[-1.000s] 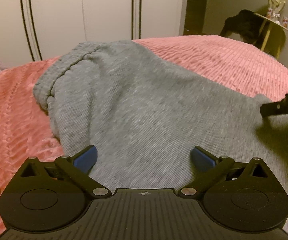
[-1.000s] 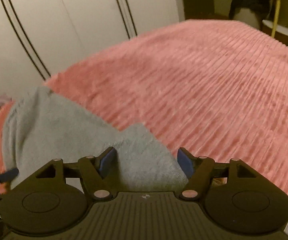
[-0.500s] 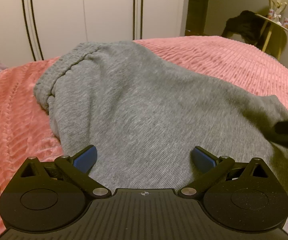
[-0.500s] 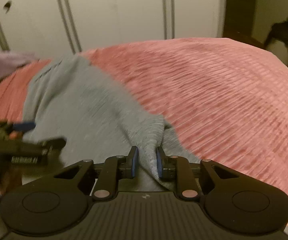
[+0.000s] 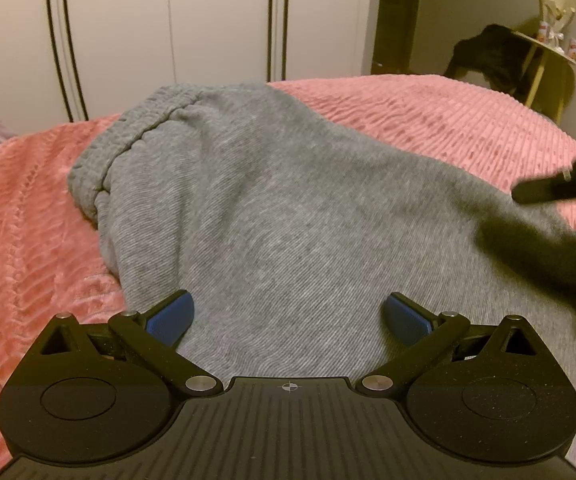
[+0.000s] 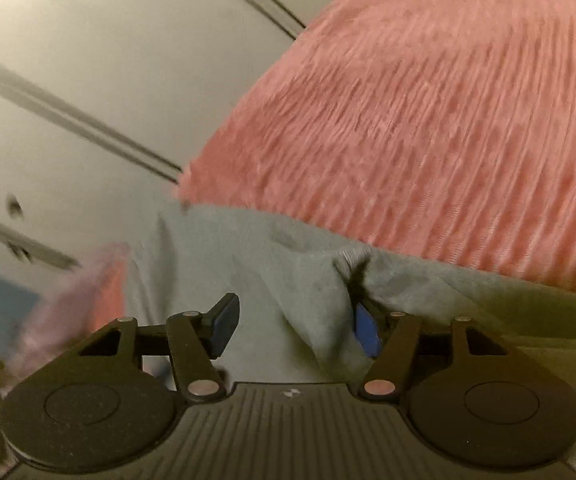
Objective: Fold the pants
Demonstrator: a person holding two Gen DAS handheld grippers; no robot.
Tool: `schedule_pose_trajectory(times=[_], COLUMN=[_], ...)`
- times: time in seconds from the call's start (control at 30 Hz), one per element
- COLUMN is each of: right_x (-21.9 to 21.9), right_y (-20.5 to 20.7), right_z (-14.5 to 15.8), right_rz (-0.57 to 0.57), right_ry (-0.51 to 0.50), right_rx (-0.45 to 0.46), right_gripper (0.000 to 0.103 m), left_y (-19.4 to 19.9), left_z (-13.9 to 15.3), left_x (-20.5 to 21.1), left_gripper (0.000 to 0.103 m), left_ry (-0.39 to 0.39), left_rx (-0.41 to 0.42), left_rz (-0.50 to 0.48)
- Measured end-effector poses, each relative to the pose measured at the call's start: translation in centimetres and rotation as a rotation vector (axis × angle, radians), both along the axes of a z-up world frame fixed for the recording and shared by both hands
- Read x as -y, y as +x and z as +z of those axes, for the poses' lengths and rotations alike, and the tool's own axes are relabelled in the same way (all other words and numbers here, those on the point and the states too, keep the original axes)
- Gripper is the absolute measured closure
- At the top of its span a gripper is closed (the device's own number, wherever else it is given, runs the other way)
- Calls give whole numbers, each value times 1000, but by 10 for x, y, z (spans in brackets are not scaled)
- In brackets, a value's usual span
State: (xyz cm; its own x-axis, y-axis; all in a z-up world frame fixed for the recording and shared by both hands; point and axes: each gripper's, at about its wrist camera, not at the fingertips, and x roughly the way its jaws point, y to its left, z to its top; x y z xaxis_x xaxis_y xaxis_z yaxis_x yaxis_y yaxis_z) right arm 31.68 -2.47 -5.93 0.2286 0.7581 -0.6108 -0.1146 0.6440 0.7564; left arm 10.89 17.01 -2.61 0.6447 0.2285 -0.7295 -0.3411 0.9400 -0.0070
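Two Tongs, One Pair of Grey Pants

Item one: grey ribbed-knit jersey pants (image 5: 288, 208), which lay spread across the pink ribbed plush bedspread (image 5: 27, 232), elastic waistband (image 5: 127, 136) at the far end, toward the white wardrobe doors (image 5: 167, 20).

Item two: my left gripper (image 5: 288, 316), blue pads spread wide, hovered over the near part of the cloth and gripped nothing.

Item three: my right gripper (image 6: 294, 328), jaws parted, a raised fold of the grey fabric between the pads; the view was tilted and blurred.
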Motion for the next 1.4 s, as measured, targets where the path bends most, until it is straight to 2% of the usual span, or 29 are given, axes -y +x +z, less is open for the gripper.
schedule_pose_trajectory(times=[0.03, 0.07, 0.13, 0.17, 0.23, 0.3, 0.33, 0.4, 0.47, 0.53, 0.63, 0.7, 0.77, 0.83, 0.87, 0.9, 1.07, 1.13, 1.23, 1.33, 1.4], right_x=[0, 0, 2, 5, 11, 4, -1, 2, 11, 17, 19, 15, 8, -1, -6, -8, -7, -3, 20, 73, 116], right_y=[2, 4, 8, 11, 19, 21, 20, 21, 18, 4, -34, -60, -78, -81, -77, -71, -42, -47, -85, -137, -180], right_z=[0, 1, 5, 8, 8, 6, 6, 2, 6, 21, 46, 50, 42, 27, 21, 15, 7, 18, 41, 55, 59], right_rz=[-13, -31, -74, -102, -159, -175, -203, -294, -374, -391, -312, -242, -172, -162, -179, -213, -384, -398, -415, -488, -563], right_ry=[25, 28, -4, -32, -52, -155, -245, -289, -297, -278, -222, -197, -232, -344, -396, -433, -499, -502, -458, -383, -355], right_rx=[-8, -4, 39, 64, 80, 114, 155, 145, 146, 196, 297, 336, 328, 314, 314, 314, 256, 237, 256, 239, 204], right_gripper=[61, 67, 87, 91, 92, 92, 90, 85, 85, 85, 85, 85, 88, 93, 95, 103, 103, 103, 100, 98, 88], left_y=[0, 1, 1, 2, 2, 2, 2, 1, 1, 0, 1, 1, 1, 1, -1, -3, -12, -14, -13, -12, -14], left_z=[0, 0, -1, -1, -1, -1, -1, -1, -1, -2, -2, -2, -2, -1, 0, 1, 6, 8, 8, 10, 14], left_x=[0, 0, 0, 0, -1, -1, -1, -2, -3, -3, 0, 0, 1, 1, 1, 0, -11, -14, -16, -15, -11], left_gripper=[0, 0, 0, 0, 0, 0, 0, 0, 0, 0, 0, 0, 0, 0, 0, 0, 0, 0, 0, 0, 0], left_ry=[-1, -2, -1, -1, -3, -5, -5, -5, -10, -11, -2, 0, 0, -2, -8, -19, -82, -92, -86, -73, -52], left_rx=[1, 2, 4, 4, 6, 8, 8, 8, 12, 14, 11, 9, 8, 9, 16, 27, 87, 103, 103, 102, 105], left_rz=[-1, -1, -2, -3, -5, -6, -7, -6, -6, -4, -3, -1, 1, 3, 5, 10, 36, 46, 57, 59, 65])
